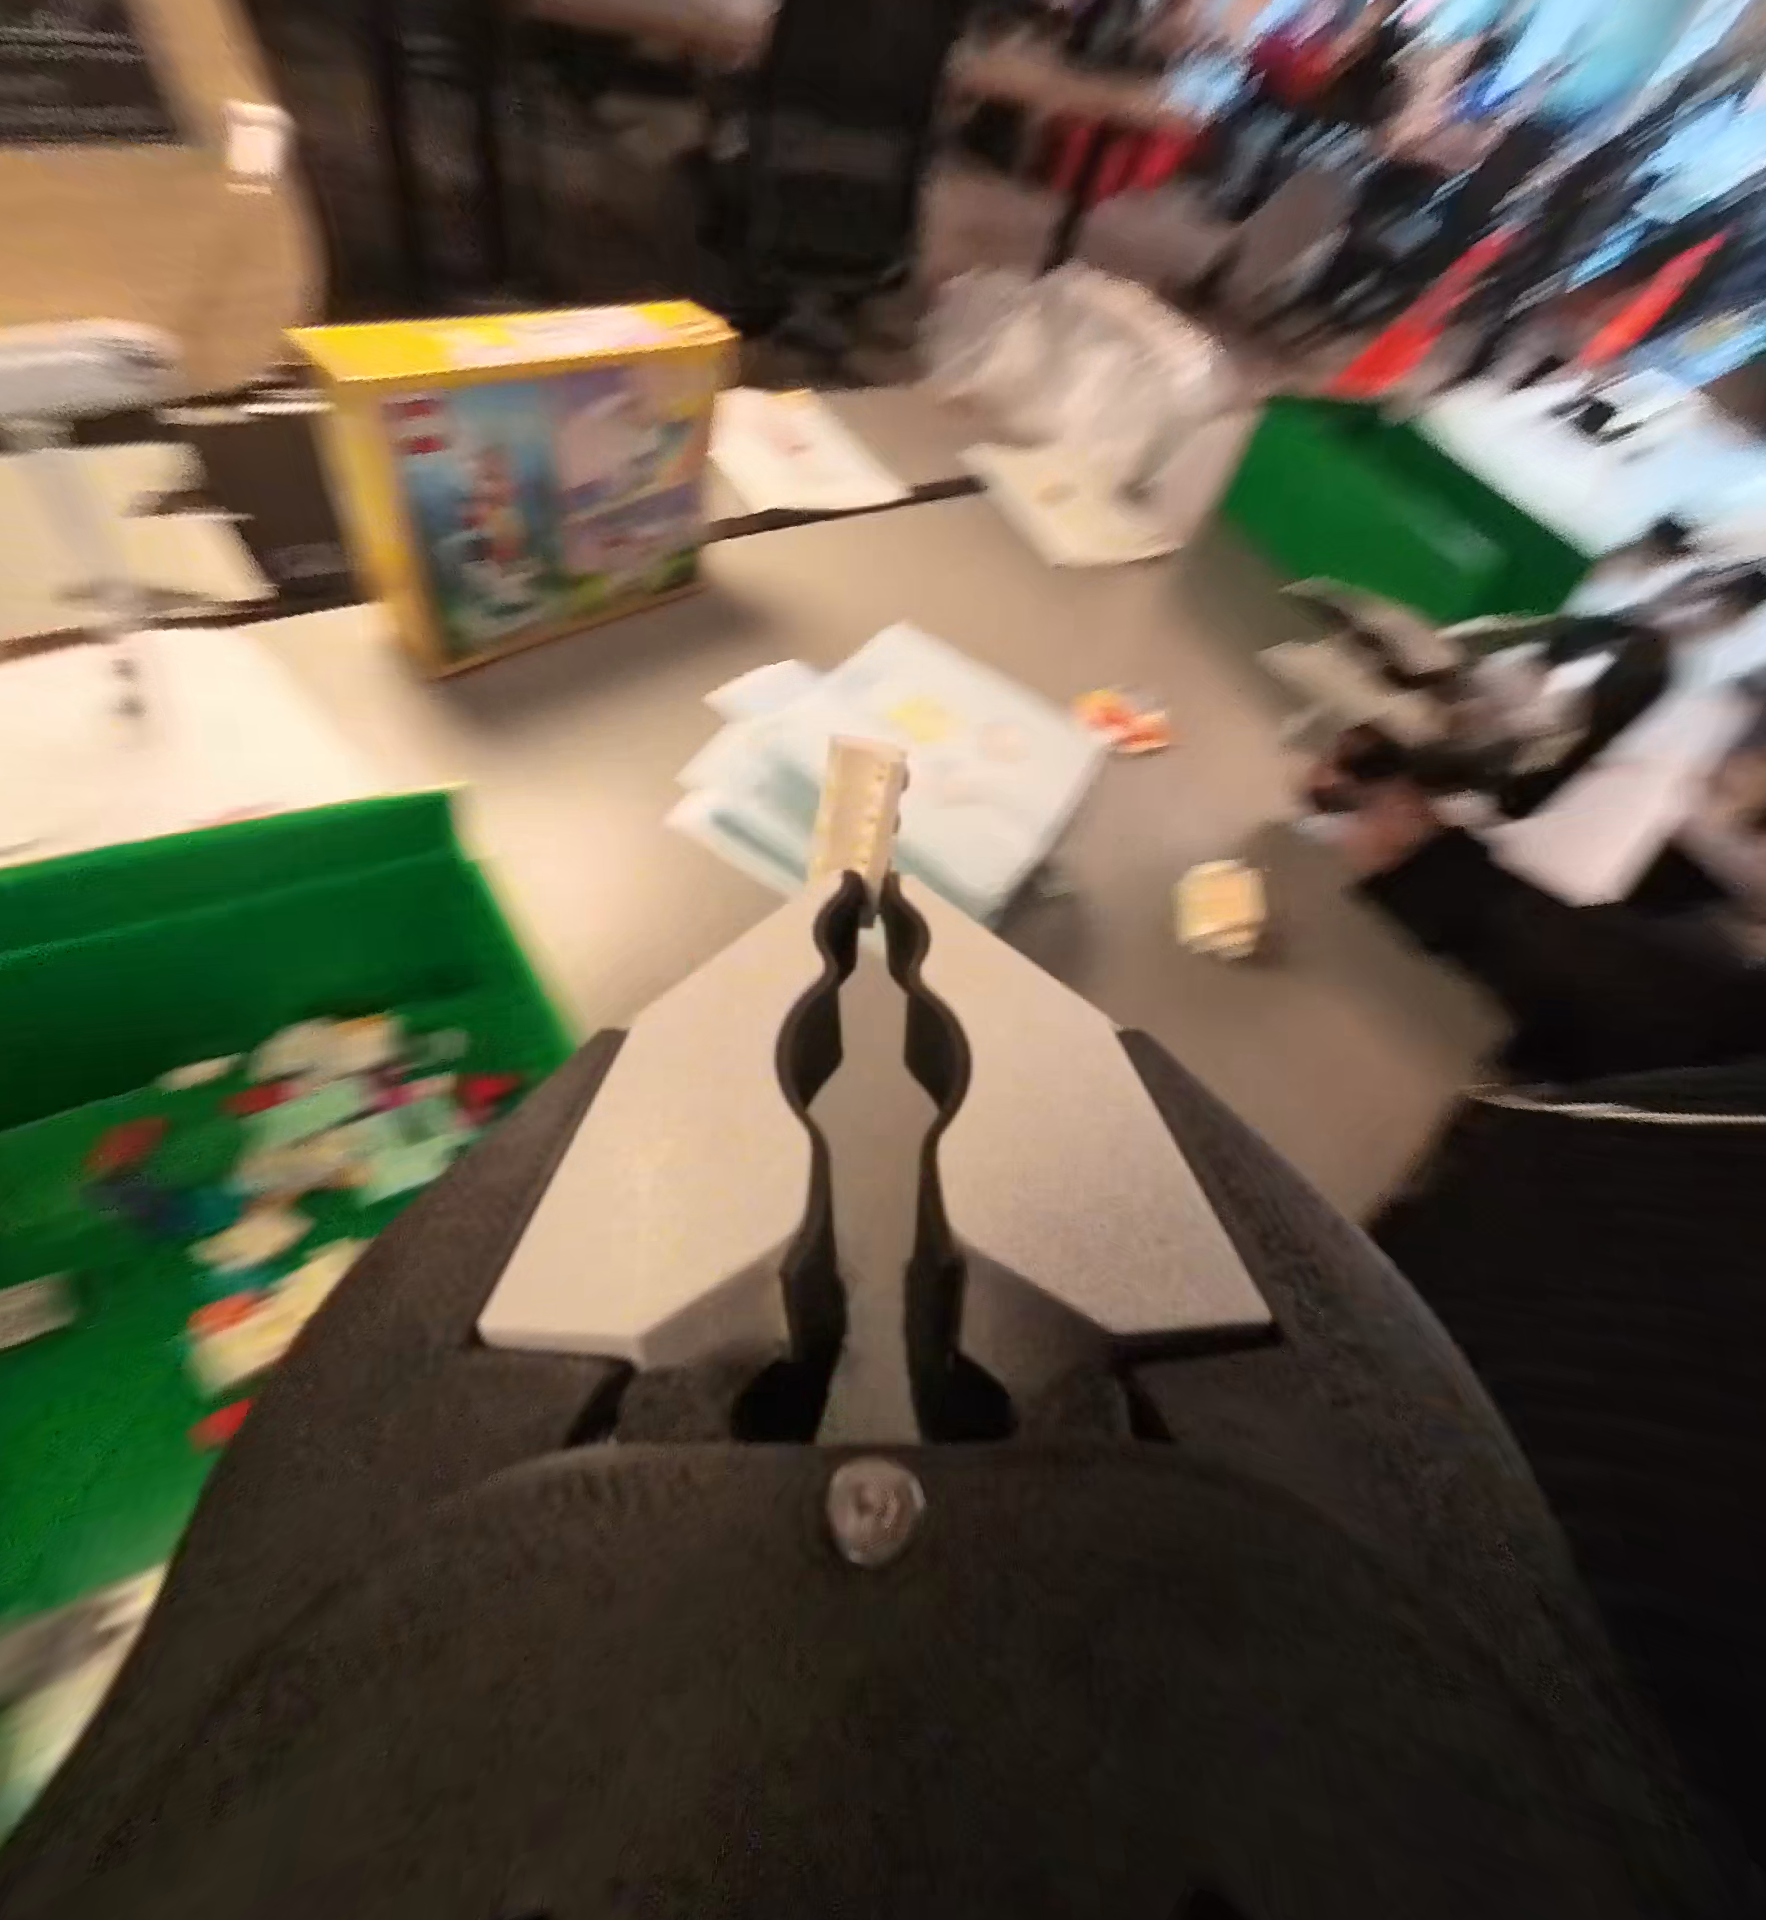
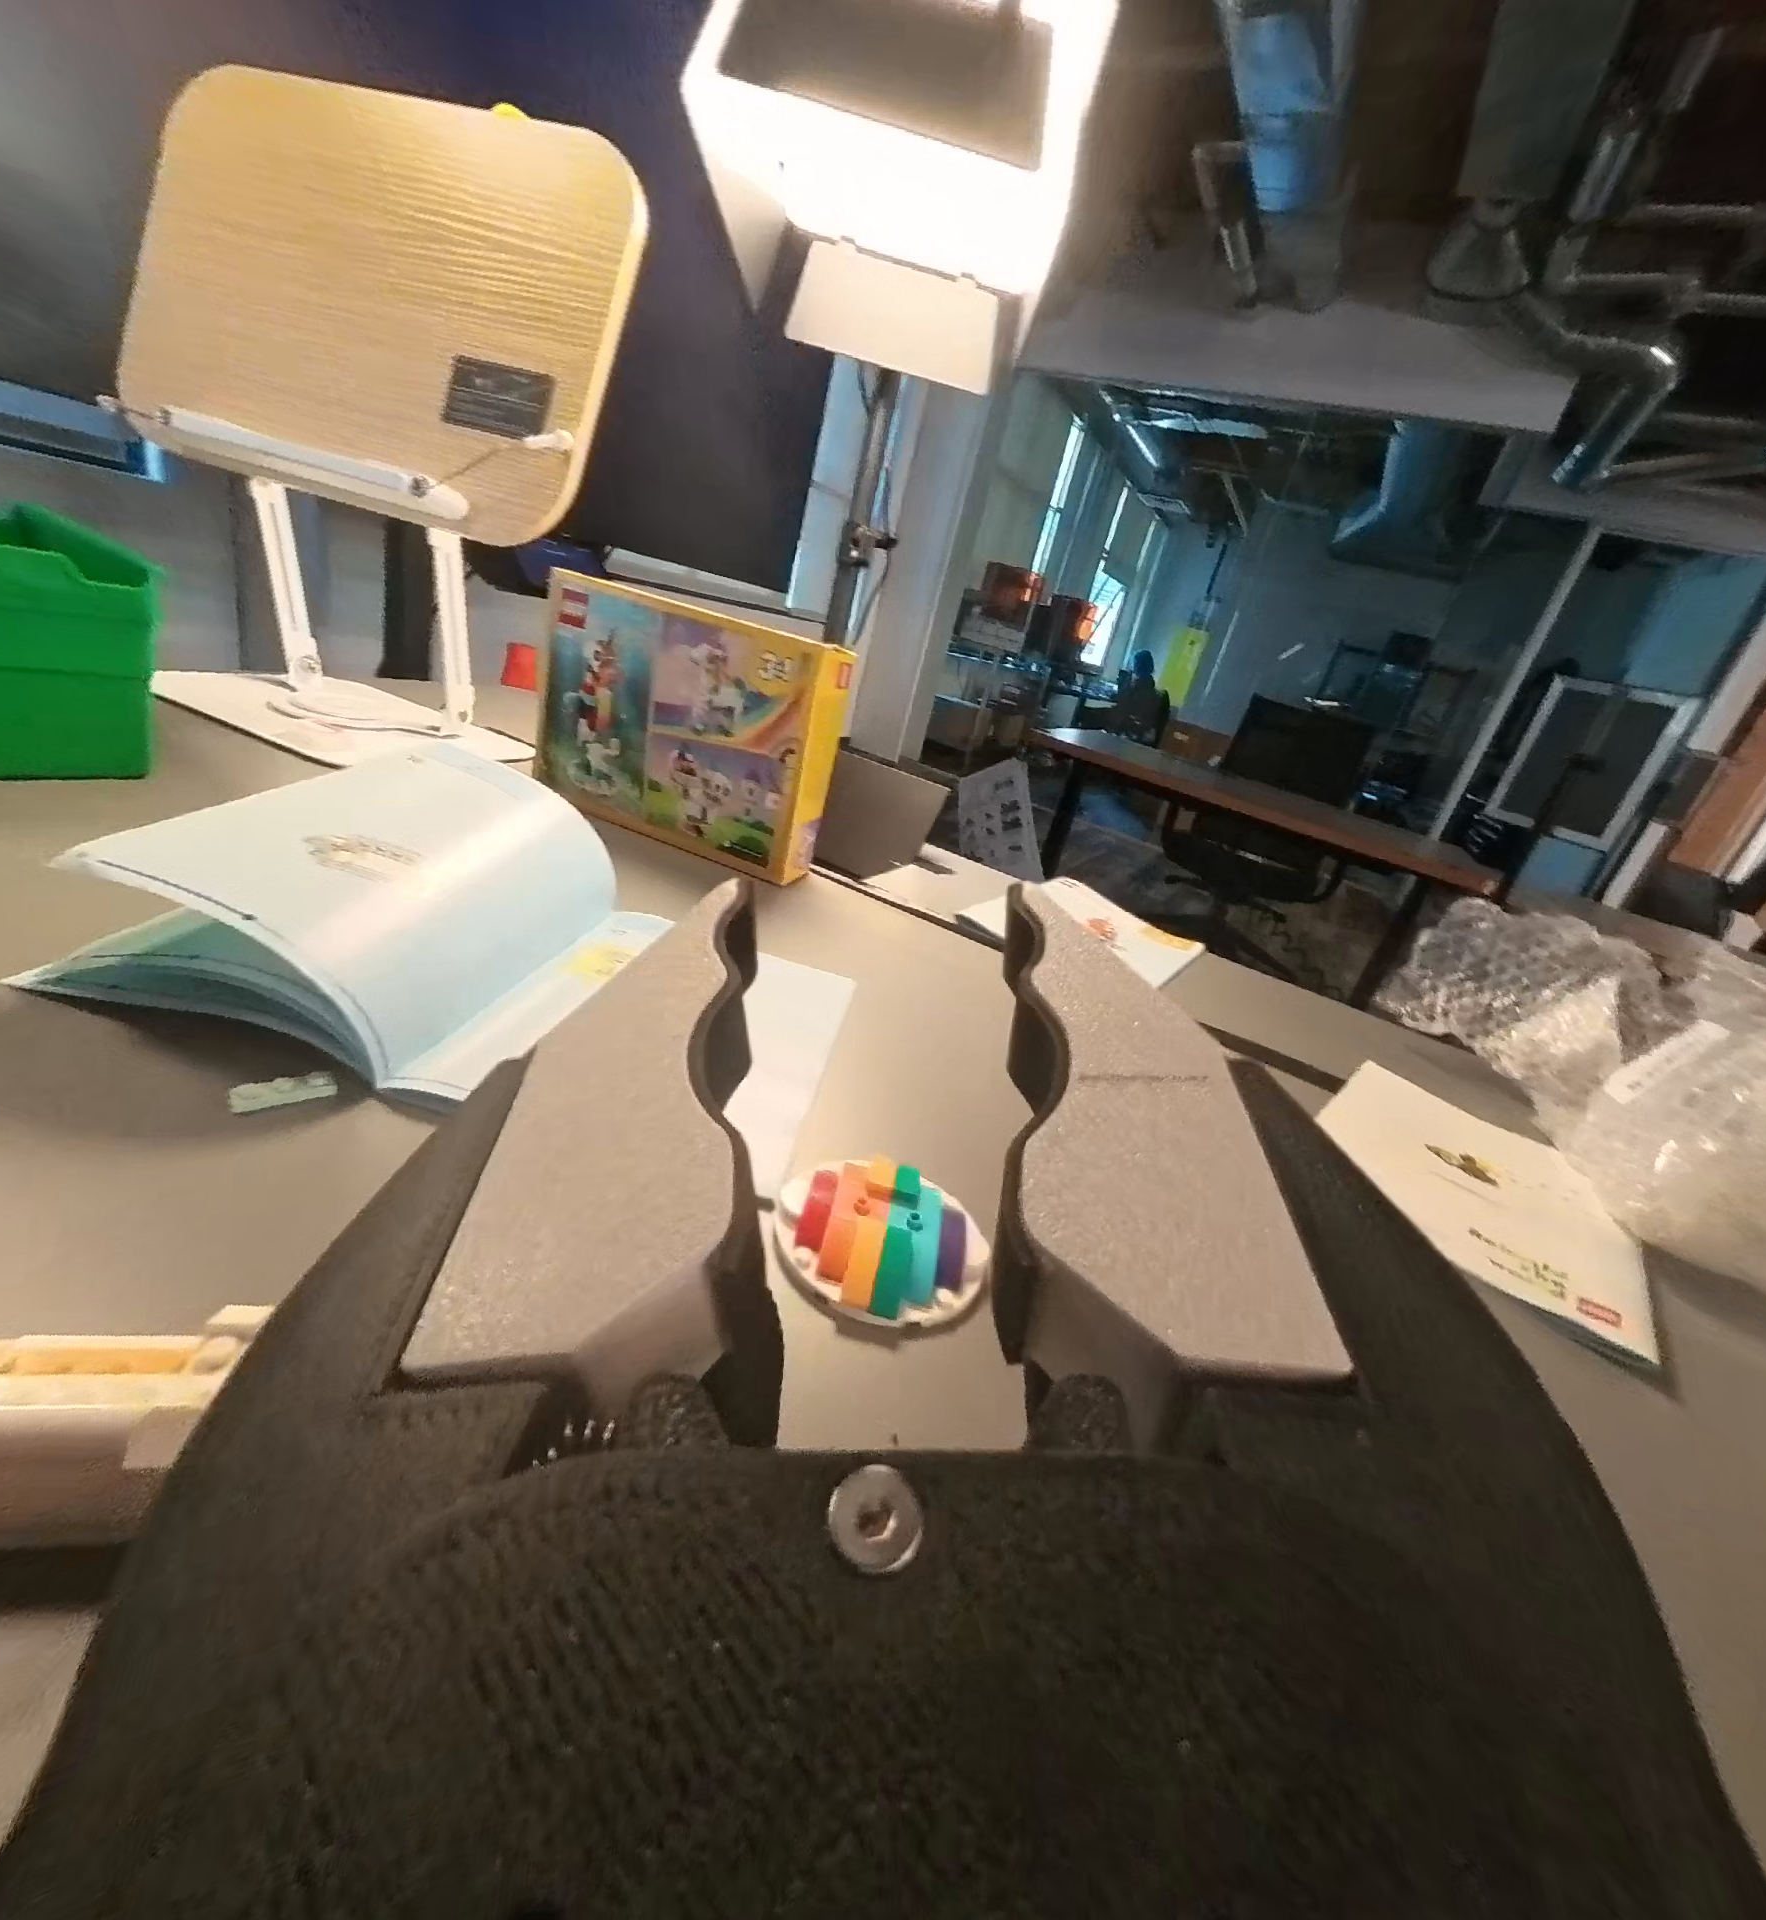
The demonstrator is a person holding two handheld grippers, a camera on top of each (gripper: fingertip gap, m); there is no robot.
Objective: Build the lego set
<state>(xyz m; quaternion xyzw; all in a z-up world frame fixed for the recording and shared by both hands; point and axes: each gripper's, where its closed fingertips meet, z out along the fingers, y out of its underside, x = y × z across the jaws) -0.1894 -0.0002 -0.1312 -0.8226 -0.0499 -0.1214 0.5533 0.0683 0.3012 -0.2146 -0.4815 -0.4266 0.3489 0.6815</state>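
Left gripper (image 1: 866, 883) clenched on a cream plate (image 1: 856, 810), pinched by its lower end only, the rest sticking up at 12 o'clock past the tips. Strong blur across that view, so a fast swing seems likely; with such a thin bite on a smooth, hard piece, could twist or slip out and drop among the loose parts. Studs run down the plate's length; a narrow, rigid strip.

Right gripper (image 2: 879, 914) released, jaws wide apart, holding nothing. Between them, low on the grey table (image 2: 131, 1174), a rainbow build (image 2: 879, 1242): glossy ribs in red through purple on a white round base. Rounded edge and slick plastic could squirt sideways if closed on off-centre, and a hard squeeze might pop the ribs loose.

At 10 o'clock, an open booklet (image 2: 359, 914) with a curling page, matte paper. Box (image 2: 692, 727) at 11 o'clock, standing. Small pale green piece (image 2: 281, 1091) beside the booklet, easy to knock off. Green bin (image 1: 183, 1039) at 8 o'clock in the left view, mixed bricks inside, too blurred to sort. Crinkled clear bags (image 2: 1637, 1091) at 3 o'clock.
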